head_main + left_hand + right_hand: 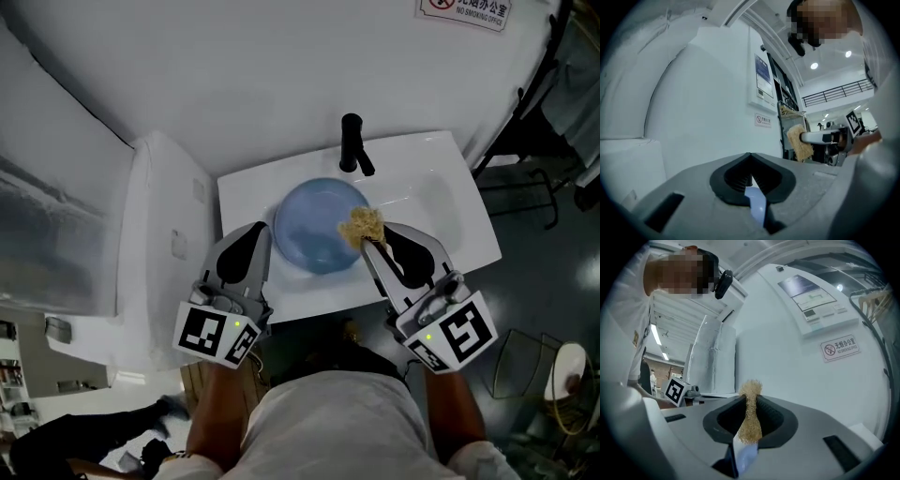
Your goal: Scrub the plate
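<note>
— What do we have at the far left?

— A tall white unit (159,234) standing just beside the white sink (439,159). We cannot tell what kind it is.

— And our left gripper (267,231)?

— Its jaws are clamped on the left rim of the blue plate (317,232). In the left gripper view the gripper (751,180) has a thin blue edge (757,205) pinched between its black pads.

— Where does the plate sit?

— Over the sink's basin, below the black faucet (352,142) and between our two grippers. We cannot tell whether it touches the basin.

— And on the right?

— Our right gripper (368,246) grips a tan fibrous scrubber (362,225), which lies against the plate's right rim. In the right gripper view the jaws (749,414) squeeze the scrubber (750,425) tight, with a tuft sticking out above them and a bit of blue plate showing just beneath.

— Anything further right?

— A no-smoking sign (466,9) on the white wall above the sink.
</note>
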